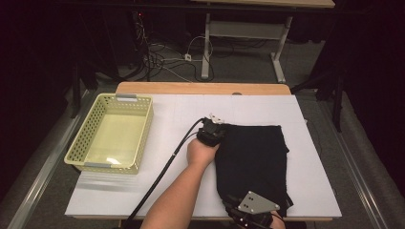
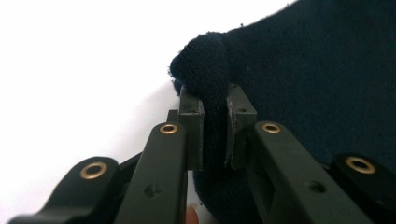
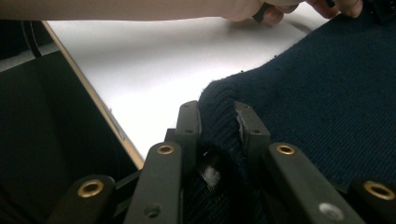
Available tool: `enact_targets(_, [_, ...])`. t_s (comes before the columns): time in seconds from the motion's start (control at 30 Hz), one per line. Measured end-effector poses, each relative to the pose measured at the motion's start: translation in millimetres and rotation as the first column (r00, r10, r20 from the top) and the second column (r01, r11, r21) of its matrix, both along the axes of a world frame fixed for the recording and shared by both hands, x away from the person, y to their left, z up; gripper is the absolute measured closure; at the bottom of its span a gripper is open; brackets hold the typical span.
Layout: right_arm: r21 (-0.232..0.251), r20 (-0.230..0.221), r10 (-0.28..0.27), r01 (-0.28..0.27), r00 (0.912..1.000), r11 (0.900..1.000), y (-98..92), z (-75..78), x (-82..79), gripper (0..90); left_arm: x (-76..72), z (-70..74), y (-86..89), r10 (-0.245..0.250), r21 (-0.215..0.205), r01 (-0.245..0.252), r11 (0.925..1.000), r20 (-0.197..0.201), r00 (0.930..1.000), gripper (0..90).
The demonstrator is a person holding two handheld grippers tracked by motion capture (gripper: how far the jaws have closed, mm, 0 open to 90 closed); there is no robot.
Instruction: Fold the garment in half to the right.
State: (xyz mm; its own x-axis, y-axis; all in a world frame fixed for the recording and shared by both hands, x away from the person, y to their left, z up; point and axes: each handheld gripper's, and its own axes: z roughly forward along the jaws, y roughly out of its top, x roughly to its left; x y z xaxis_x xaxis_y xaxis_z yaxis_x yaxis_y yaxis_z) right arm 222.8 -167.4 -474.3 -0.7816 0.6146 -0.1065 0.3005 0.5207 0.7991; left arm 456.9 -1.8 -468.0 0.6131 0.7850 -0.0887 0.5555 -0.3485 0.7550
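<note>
A dark knitted cloth (image 1: 252,164) lies flat on the right half of the white tabletop (image 1: 181,114), its near edge close to the tabletop's near edge. The left gripper (image 1: 213,128) sits at the cloth's far-left corner; the left gripper view shows its jaws pinching a raised fold of that corner between the pads. The right gripper (image 1: 248,212) is at the cloth's near-left corner by the tabletop's near edge, and the right gripper view shows its jaws clamped on a bunched fold there, though the fabric is dark and the pads are partly hidden. A pale yellow perforated basket (image 1: 114,133) stands at the left edge, well apart from the cloth, with bare tabletop between them and along the far edge.
</note>
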Motion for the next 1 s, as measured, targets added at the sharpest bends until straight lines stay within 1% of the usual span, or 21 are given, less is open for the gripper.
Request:
enact_targets(0.07, [-0.003,0.000,0.013,-0.013,0.9999,1.000,8.4,2.0,4.1,75.5,2.1,4.2,11.1,0.018,-0.001,-0.018,0.9998,0.008,0.9998,79.0])
enact_targets(0.1, [0.000,-0.004,0.019,-0.019,0.9998,1.000,13.5,3.1,6.5,75.5,2.8,6.2,17.4,0.029,0.011,-0.029,0.9995,0.018,0.9994,79.0])
enact_targets(0.13, [0.009,-0.005,0.027,-0.027,0.9996,1.000,19.0,4.0,9.8,75.5,3.9,7.8,24.5,0.040,0.018,-0.041,0.9990,0.027,0.9988,79.0])
enact_targets(0.17, [0.019,-0.011,0.029,-0.029,0.9995,0.999,24.9,4.6,12.4,75.4,5.5,9.3,32.7,0.051,0.022,-0.052,0.9984,0.029,0.9983,79.0])
enact_targets(0.2, [0.024,-0.006,0.040,-0.040,0.9992,0.999,31.1,5.0,15.6,75.4,7.3,10.5,41.3,0.064,0.024,-0.065,0.9976,0.030,0.9975,78.9])
enact_targets(0.3, [0.052,-0.009,0.054,-0.054,0.9985,0.997,51.0,5.1,22.8,75.4,10.1,12.9,66.3,0.111,0.036,-0.112,0.9930,0.039,0.9930,78.9])
enact_targets(0.33, [0.062,-0.010,0.063,-0.062,0.9980,0.996,57.6,4.9,25.2,75.4,10.5,13.7,74.3,0.127,0.034,-0.128,0.9912,0.040,0.9911,78.9])
enact_targets(0.4, [0.083,-0.020,0.078,-0.076,0.9967,0.994,70.4,4.0,29.7,75.4,11.2,15.3,87.8,0.149,0.037,-0.151,0.9879,0.041,0.9880,79.0])
enact_targets(0.47, [0.097,-0.024,0.091,-0.088,0.9956,0.991,82.5,3.5,31.9,75.4,11.4,16.9,97.6,0.168,0.040,-0.169,0.9848,0.047,0.9848,79.0])
enact_targets(0.57, [0.106,-0.023,0.124,-0.121,0.9920,0.987,99.1,3.9,33.4,76.2,13.0,18.1,106.4,0.191,0.042,-0.193,0.9803,0.050,0.9803,79.0])
enact_targets(0.67, [0.117,-0.039,0.148,-0.143,0.9882,0.983,110.5,3.4,34.8,76.1,14.0,16.2,110.1,0.194,0.037,-0.195,0.9801,0.036,0.9804,78.7])
enact_targets(0.7, [0.111,-0.040,0.157,-0.152,0.9868,0.982,112.0,2.5,35.8,74.4,13.7,14.8,110.7,0.190,0.036,-0.191,0.9809,0.026,0.9815,78.3])
enact_targets(0.73, [0.113,-0.052,0.156,-0.150,0.9864,0.982,111.7,1.6,36.1,70.5,12.7,13.3,110.7,0.191,0.031,-0.192,0.9809,0.022,0.9813,76.6])
enact_targets(0.77, [0.122,-0.061,0.165,-0.156,0.9845,0.980,110.0,1.1,36.6,65.4,11.1,12.4,111.0,0.195,0.028,-0.195,0.9803,0.025,0.9805,72.5])
enact_targets(0.8, [0.134,-0.073,0.172,-0.161,0.9824,0.978,107.8,1.5,36.2,60.5,9.1,12.0,111.8,0.206,0.023,-0.206,0.9782,0.029,0.9782,67.1])
enact_targets(0.83, [0.138,-0.074,0.176,-0.165,0.9815,0.977,105.2,2.7,35.3,55.5,7.2,12.1,113.2,0.215,0.017,-0.215,0.9765,0.025,0.9764,61.0])
enact_targets(0.87, [0.138,-0.071,0.168,-0.157,0.9832,0.978,102.2,4.7,32.8,53.3,4.5,12.2,113.9,0.222,0.011,-0.223,0.9748,0.024,0.9746,54.5])
enact_targets(0.9, [0.137,-0.064,0.164,-0.154,0.9844,0.978,98.4,7.1,30.3,52.4,0.4,12.3,114.0,0.232,0.005,-0.232,0.9726,0.033,0.9721,48.8])
enact_targets(0.93, [0.138,-0.057,0.162,-0.153,0.9852,0.979,94.0,9.6,27.9,51.1,-4.6,12.0,114.4,0.232,0.000,-0.232,0.9728,0.044,0.9718,44.7])
enact_targets(0.97, [0.140,-0.050,0.157,-0.149,0.9863,0.979,89.0,12.1,25.8,49.9,-9.6,11.2,115.1,0.221,-0.008,-0.221,0.9752,0.047,0.9741,42.1])
enact_targets(1.0, [0.137,-0.045,0.154,-0.147,0.9870,0.980,83.3,14.4,24.1,48.8,-14.6,10.3,114.9,0.213,-0.018,-0.212,0.9771,0.043,0.9762,41.9])
